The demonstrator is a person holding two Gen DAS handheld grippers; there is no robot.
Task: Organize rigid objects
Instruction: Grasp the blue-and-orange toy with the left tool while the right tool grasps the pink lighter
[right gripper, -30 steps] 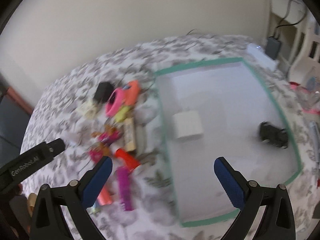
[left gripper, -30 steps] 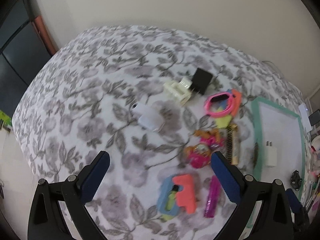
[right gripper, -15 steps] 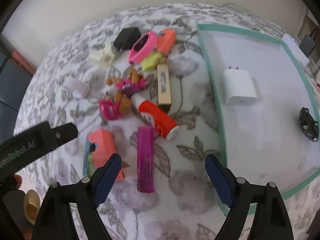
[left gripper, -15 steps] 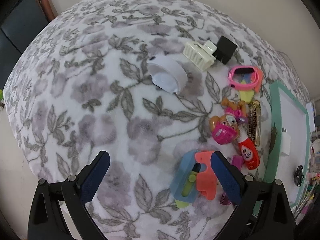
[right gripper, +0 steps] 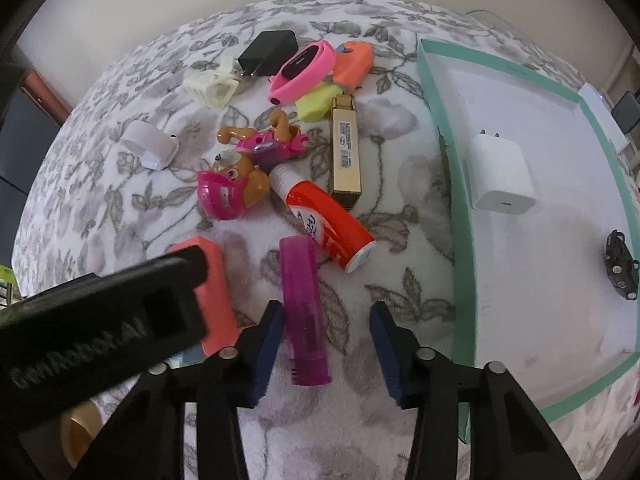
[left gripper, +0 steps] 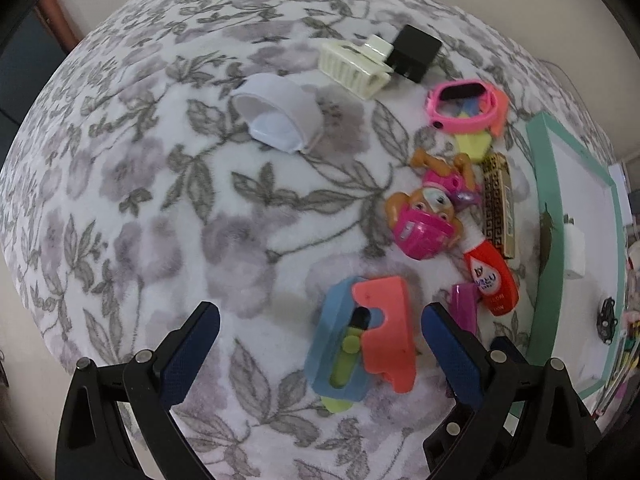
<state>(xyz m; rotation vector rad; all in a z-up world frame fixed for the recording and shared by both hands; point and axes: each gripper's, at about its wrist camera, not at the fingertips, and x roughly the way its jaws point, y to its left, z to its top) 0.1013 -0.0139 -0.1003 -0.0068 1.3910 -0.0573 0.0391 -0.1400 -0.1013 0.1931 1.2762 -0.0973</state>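
Fingers (right gripper: 276, 344) of our right gripper (right gripper: 326, 354) are closing around the translucent magenta plastic comb (right gripper: 304, 312), nearer the left finger, not yet pinched.

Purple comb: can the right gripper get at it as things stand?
Probably yes. The purple comb lies flat between the closing jaws of the right gripper, nothing on top of it; the left gripper's finger is off to one side.

a floral blanket (right gripper: 120, 208) carries a teal-rimmed tray (right gripper: 464, 240), a purple comb (right gripper: 304, 312), a red tube (right gripper: 332, 220), a gold box (right gripper: 346, 152), a pink watch (right gripper: 304, 68) and a toy pup (right gripper: 236, 188).
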